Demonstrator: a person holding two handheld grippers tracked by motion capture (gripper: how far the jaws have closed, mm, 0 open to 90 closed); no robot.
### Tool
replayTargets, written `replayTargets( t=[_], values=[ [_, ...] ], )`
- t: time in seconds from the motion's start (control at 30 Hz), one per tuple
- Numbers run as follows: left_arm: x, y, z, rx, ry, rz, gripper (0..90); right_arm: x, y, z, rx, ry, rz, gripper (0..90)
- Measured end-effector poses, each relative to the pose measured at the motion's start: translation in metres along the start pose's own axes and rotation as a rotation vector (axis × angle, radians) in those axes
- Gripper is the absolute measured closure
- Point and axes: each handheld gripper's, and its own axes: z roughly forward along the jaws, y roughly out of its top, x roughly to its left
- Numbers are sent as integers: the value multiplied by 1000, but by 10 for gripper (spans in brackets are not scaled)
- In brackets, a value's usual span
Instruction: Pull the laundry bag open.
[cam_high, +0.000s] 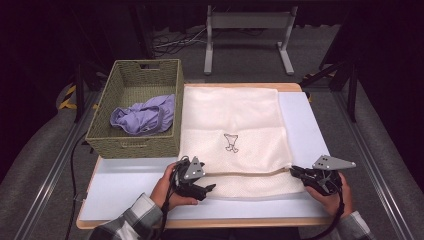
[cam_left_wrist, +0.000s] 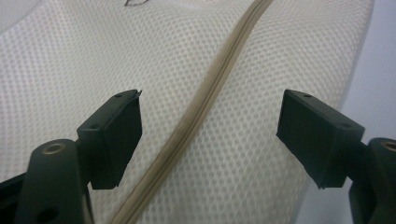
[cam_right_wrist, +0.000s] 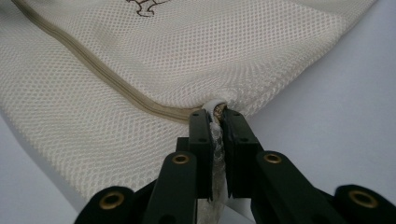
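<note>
A cream mesh laundry bag (cam_high: 235, 125) lies flat on the table, with a small dark logo (cam_high: 231, 142) and a beige zipper (cam_high: 245, 173) running across its near end. My left gripper (cam_high: 204, 188) is open over the bag's near left corner, its jaws either side of the zipper (cam_left_wrist: 196, 116) on the mesh bag (cam_left_wrist: 243, 154). My right gripper (cam_high: 295, 172) is shut on the zipper's right end (cam_right_wrist: 217, 108), pinching the pull tab at the edge of the mesh bag (cam_right_wrist: 140, 56). A hand holds each gripper.
A woven green basket (cam_high: 102, 131) stands at the back left of the table and holds a lilac garment (cam_high: 145, 116). The white table surface (cam_high: 120, 185) borders the bag. A grey metal stand (cam_high: 247, 30) is on the floor beyond the table.
</note>
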Motion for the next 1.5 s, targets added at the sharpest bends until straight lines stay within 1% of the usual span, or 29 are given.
replayTargets(
  t=[0.07, 0.13, 0.23, 0.27, 0.33, 0.37, 0.4, 0.43, 0.47, 0.5, 0.57, 0.6, 0.63, 0.7, 0.73, 0.77, 0.8, 0.9, 0.97, 1.03, 1.07, 1.1, 1.13, 1.17, 1.23, 1.3, 1.37, 1.43, 1.5],
  values=[
    [-2, 9, 6, 6, -6, 18, 241, 0, 1, 0, -2, 0, 0, 831],
    [-5, 17, 10, -1, -8, 35, 259, 0, 1, 0, -5, -1, -4, 831],
    [-9, 33, 19, -21, -39, 58, 311, 0, 2, 0, -13, 6, 2, 832],
    [-10, 37, 22, -22, -42, 62, 331, 0, 2, -1, -14, 9, 2, 832],
    [-15, 48, 30, -31, -60, 84, 357, 0, 2, -1, -19, 15, 4, 833],
    [-17, 54, 34, -34, -80, 108, 393, 0, 2, -2, -21, 17, 6, 832],
    [-20, 60, 39, -28, -86, 119, 435, 0, 2, -2, -24, 19, 9, 832],
    [-22, 64, 43, -30, -85, 130, 447, 0, 2, -2, -26, 21, 11, 832],
    [-25, 75, 52, -30, -105, 143, 456, 0, 2, -2, -27, 21, 11, 832],
    [-25, 75, 52, -30, -105, 143, 521, 0, 2, -2, -27, 21, 11, 832],
    [-30, 85, 64, -40, -129, 147, 528, 0, 2, -2, -29, 24, 11, 832],
    [-33, 91, 70, -42, -144, 165, 583, 1, 2, -2, -29, 25, 12, 833],
    [-39, 102, 81, -26, -142, 184, 581, 0, 2, -2, -29, 27, 12, 832],
    [-46, 112, 92, -23, -158, 208, 608, 0, 2, -2, -30, 29, 14, 832],
    [-50, 117, 97, -16, -157, 220, 612, 0, 2, -2, -30, 30, 14, 832],
    [-50, 117, 97, -16, -157, 220, 615, 0, 2, -2, -30, 30, 14, 832],
    [-55, 123, 104, -11, -163, 237, 615, 0, 2, -2, -30, 30, 13, 832],
    [-63, 134, 116, 1, -159, 257, 622, 1, 2, -3, -32, 30, 11, 832],
    [-65, 138, 121, 1, -146, 249, 620, 1, 2, -3, -34, 33, 9, 832],
    [-65, 140, 125, -9, -165, 238, 616, 2, 2, -3, -33, 33, 8, 832],
    [-66, 141, 126, -10, -170, 241, 618, 2, 2, -3, -36, 34, 12, 832],
    [-68, 143, 129, -4, -153, 256, 635, 2, 2, -3, -34, 33, 11, 832],
    [-69, 144, 131, 0, -153, 262, 647, 2, 2, -3, -35, 33, 10, 832],
    [-68, 144, 132, 0, -153, 264, 665, 2, 2, -3, -35, 32, 9, 832],
    [-67, 144, 132, 4, -141, 258, 666, 3, 2, -3, -32, 33, 5, 832],
    [-63, 142, 129, 1, -151, 247, 652, 3, 2, -4, -33, 31, 2, 832],
    [-59, 138, 127, 12, -148, 246, 660, 3, 2, -5, -37, 33, 3, 832],
    [-57, 136, 128, 28, -162, 245, 681, 3, 2, -5, -39, 33, 1, 832],
    [-58, 136, 130, 45, -152, 259, 717, 4, 3, -6, -43, 32, -2, 831]
  ],
)
